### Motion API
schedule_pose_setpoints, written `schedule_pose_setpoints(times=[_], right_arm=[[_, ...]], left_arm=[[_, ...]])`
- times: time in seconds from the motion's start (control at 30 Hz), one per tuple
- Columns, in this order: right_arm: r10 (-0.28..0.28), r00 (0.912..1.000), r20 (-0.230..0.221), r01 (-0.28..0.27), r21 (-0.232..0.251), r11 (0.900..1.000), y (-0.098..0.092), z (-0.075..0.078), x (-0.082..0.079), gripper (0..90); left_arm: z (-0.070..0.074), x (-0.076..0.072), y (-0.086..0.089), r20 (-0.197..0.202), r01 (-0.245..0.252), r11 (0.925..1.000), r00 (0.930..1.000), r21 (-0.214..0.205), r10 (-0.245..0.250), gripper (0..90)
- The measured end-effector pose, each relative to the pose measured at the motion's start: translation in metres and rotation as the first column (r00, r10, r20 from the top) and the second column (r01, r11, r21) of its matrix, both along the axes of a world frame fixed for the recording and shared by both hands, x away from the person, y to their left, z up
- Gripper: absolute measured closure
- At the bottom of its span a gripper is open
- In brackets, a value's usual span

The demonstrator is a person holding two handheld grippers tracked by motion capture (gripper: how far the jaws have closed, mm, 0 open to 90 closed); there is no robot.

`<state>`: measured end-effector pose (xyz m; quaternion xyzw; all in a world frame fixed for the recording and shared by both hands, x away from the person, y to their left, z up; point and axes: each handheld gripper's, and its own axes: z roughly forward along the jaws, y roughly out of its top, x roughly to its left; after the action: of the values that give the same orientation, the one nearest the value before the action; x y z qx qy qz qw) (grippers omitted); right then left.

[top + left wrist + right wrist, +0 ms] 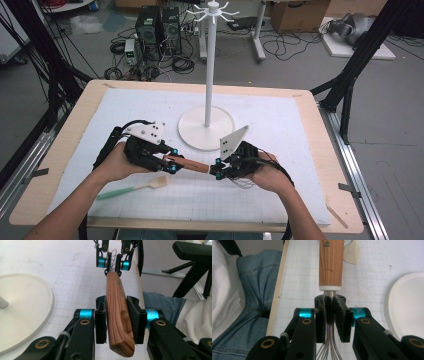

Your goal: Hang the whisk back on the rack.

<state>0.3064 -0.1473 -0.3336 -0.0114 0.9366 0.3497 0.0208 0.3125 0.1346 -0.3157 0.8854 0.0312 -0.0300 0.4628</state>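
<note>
A whisk with a wooden handle is held level above the white mat between both hands. My left gripper is shut on the butt end of the wooden handle. My right gripper is shut on the whisk's metal neck, just below the handle; the wires run down between its jaws. The two grippers face each other, and the right one appears at the far end in the left gripper view.
A white stand with a round base and a tall pole rises behind the grippers. A spatula with a green handle lies on the mat near the left forearm; its pale blade lies past the whisk's handle. The table's front edge is close.
</note>
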Motion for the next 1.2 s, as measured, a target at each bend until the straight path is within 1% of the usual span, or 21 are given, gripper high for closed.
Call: schedule_pose_setpoints(times=[0.07,0.13,0.2,0.23,0.3,0.37,0.43,0.47,0.5,0.53,0.6,0.63,0.7,0.8,0.83,0.87,0.93,1.0,1.03,1.13,1.2], right_arm=[[0.0,1.0,0.002,0.0,0.001,1.0,0.0001,0.0007,-0.0007,80.8],[-0.004,0.9999,0.014,0.004,-0.002,1.0,-0.0002,0.0014,-0.0012,81.2],[-0.005,0.9999,0.013,0.005,-0.004,1.0,-0.0007,0.0017,-0.0011,81.4],[-0.005,0.9998,0.019,0.005,-0.003,1.0,-0.0006,0.0017,-0.0013,81.5],[-0.003,0.9999,0.015,0.003,0.003,1.0,-0.0008,0.002,-0.0017,81.7],[-0.002,0.9998,0.019,0.001,0.012,0.9999,-0.001,0.0029,-0.0016,81.9],[-0.011,0.9994,0.033,0.011,0.009,0.9999,-0.0003,0.0035,-0.0023,81.9],[-0.005,0.9996,0.028,0.004,0.01,0.9999,0.0003,0.0035,-0.0019,82.0],[-0.003,0.9995,0.031,0.003,0.014,0.9999,0.0006,0.0037,-0.0021,82.0],[-0.012,0.9988,0.048,0.011,0.013,0.9999,0.001,0.004,-0.0028,82.0],[-0.01,0.9989,0.046,0.009,0.013,0.9999,0.0016,0.0042,-0.0027,82.0],[-0.013,0.9988,0.048,0.012,0.014,0.9998,0.0015,0.0046,-0.0033,82.1],[-0.017,0.9983,0.055,0.016,0.023,0.9996,0.0008,0.0051,-0.0028,82.0],[-0.019,0.998,0.061,0.018,0.015,0.9997,0.0013,0.0052,-0.0041,82.1],[-0.015,0.9975,0.069,0.014,0.013,0.9998,0.0018,0.005,-0.004,82.5],[-0.015,0.9975,0.07,0.014,0.008,0.9999,0.0022,0.0046,-0.0044,84.8],[-0.012,0.9981,0.061,0.012,-0.003,0.9999,0.0029,0.0039,-0.0049,84.9],[-0.012,0.9977,0.067,0.012,-0.005,0.9999,0.0033,0.0035,-0.0051,85.0],[-0.015,0.9972,0.074,0.015,-0.005,0.9999,0.0032,0.0037,-0.0051,85.0],[-0.015,0.9972,0.073,0.014,0.007,0.9999,0.0029,0.0042,-0.0041,85.0],[-0.011,0.998,0.062,0.011,0.009,0.9999,0.0029,0.004,-0.0041,84.7]], left_arm=[[0.0011,-0.0005,0.0001,0.0,-0.003,1.0,1.0,-0.009,0.003,70.9],[0.0015,-0.0008,-0.0004,0.003,0.0,0.9999,1.0,-0.012,0.0,70.8],[0.0018,-0.0019,-0.0012,0.015,-0.005,1.0,0.9999,-0.008,0.005,70.5],[0.0018,-0.0018,-0.0012,0.015,-0.001,1.0,0.9999,-0.008,0.001,70.4],[0.0014,-0.002,-0.0018,0.014,-0.008,0.9999,0.9999,-0.012,0.008,70.1],[0.0009,-0.002,-0.0028,0.013,-0.003,1.0,0.9999,-0.005,0.003,69.8],[0.0005,-0.0024,-0.0038,0.017,-0.009,0.9999,0.9998,0.006,0.009,68.9],[-0.0003,-0.0022,-0.0045,0.015,-0.004,1.0,0.9999,0.008,0.004,69.0],[-0.0005,-0.0028,-0.0051,0.023,-0.014,0.9997,0.9996,0.018,0.013,69.2],[-0.0009,-0.0024,-0.0051,0.025,-0.016,0.9997,0.9996,0.02,0.015,69.4],[-0.0006,-0.002,-0.0048,0.021,-0.016,0.9996,0.9997,0.021,0.015,69.7],[-0.0004,-0.002,-0.0045,0.03,-0.02,0.9996,0.9994,0.021,0.019,69.9],[-0.0004,-0.0018,-0.004,0.024,-0.024,0.9996,0.9994,0.013,0.023,70.3],[0.0,-0.0015,-0.004,0.019,-0.018,0.9997,0.9996,0.018,0.018,70.7],[-0.0002,-0.0015,-0.004,0.019,-0.017,0.9998,0.9997,0.013,0.017,71.4],[0.0002,-0.0016,-0.004,0.019,-0.012,0.9999,0.9998,0.012,0.012,72.7],[0.0001,-0.0019,-0.0043,0.016,-0.013,0.9998,0.9998,0.013,0.012,72.6],[0.0002,-0.0023,-0.0045,0.025,-0.018,0.9997,0.9995,0.018,0.017,72.7],[0.0006,-0.002,-0.0041,0.027,-0.017,0.9997,0.9995,0.017,0.017,72.7],[0.0022,-0.0025,-0.0038,0.023,-0.017,0.9999,0.9996,0.0,0.017,72.8],[0.0035,-0.0026,-0.0033,0.028,-0.017,0.9998,0.9994,-0.001,0.017,72.8]])
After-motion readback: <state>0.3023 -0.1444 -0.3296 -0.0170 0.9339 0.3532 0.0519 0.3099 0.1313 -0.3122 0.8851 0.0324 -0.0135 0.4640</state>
